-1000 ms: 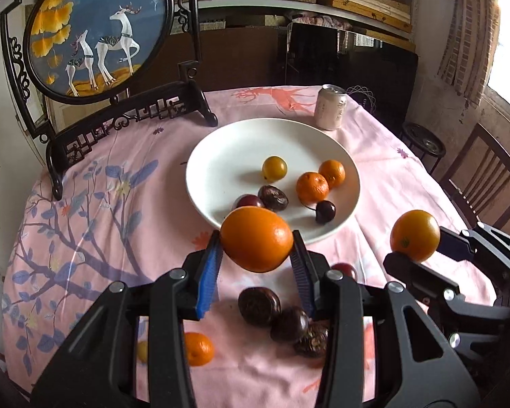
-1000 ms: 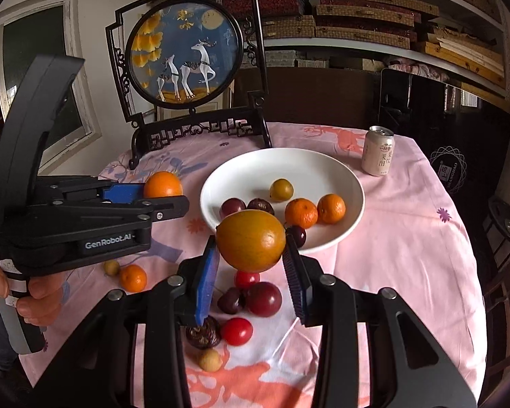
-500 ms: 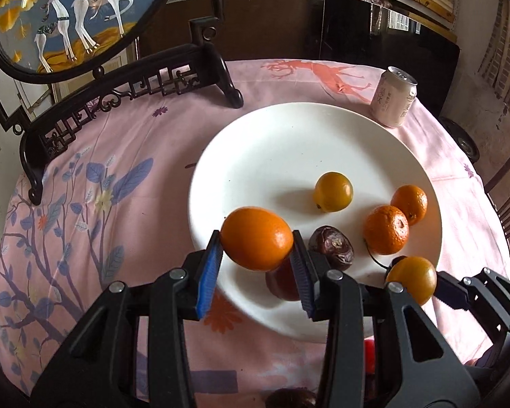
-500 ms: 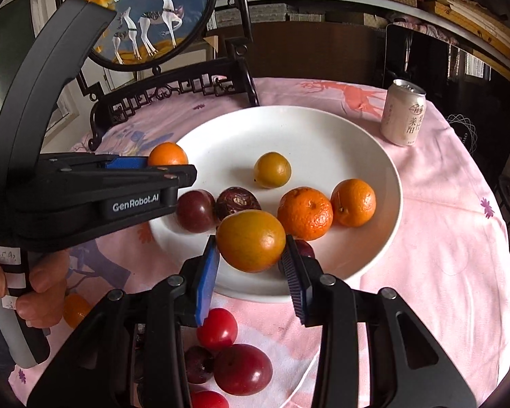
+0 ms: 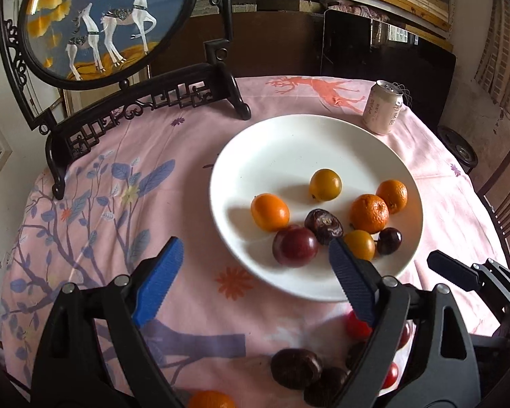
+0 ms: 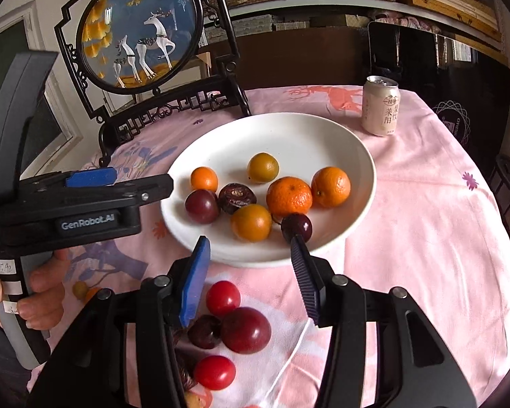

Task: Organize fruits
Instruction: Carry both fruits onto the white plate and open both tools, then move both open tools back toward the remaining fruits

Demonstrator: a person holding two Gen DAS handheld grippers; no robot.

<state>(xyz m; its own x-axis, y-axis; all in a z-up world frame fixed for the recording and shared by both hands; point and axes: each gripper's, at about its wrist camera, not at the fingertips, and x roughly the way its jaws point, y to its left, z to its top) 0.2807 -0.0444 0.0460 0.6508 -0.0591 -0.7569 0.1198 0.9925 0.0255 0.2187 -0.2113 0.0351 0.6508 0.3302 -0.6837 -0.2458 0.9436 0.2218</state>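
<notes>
On my white plate [image 6: 343,142] I count eight fruits: three oranges [image 6: 289,196], two yellowish round ones [image 6: 262,167], a plum [image 6: 202,206], a wrinkled passion fruit [image 6: 237,198], probably a cherry [image 6: 296,227]. Red and dark fruits [image 6: 245,329] lie loose on the cloth nearer me.

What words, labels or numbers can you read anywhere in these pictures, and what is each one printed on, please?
"GenRobot.AI": on the side of the left gripper, right wrist view.
Dark characters on the drink can: too small to read surely.
Handwritten marks on white tags on the handle by the person's hand: not legible.
Nothing else bears text.
</notes>
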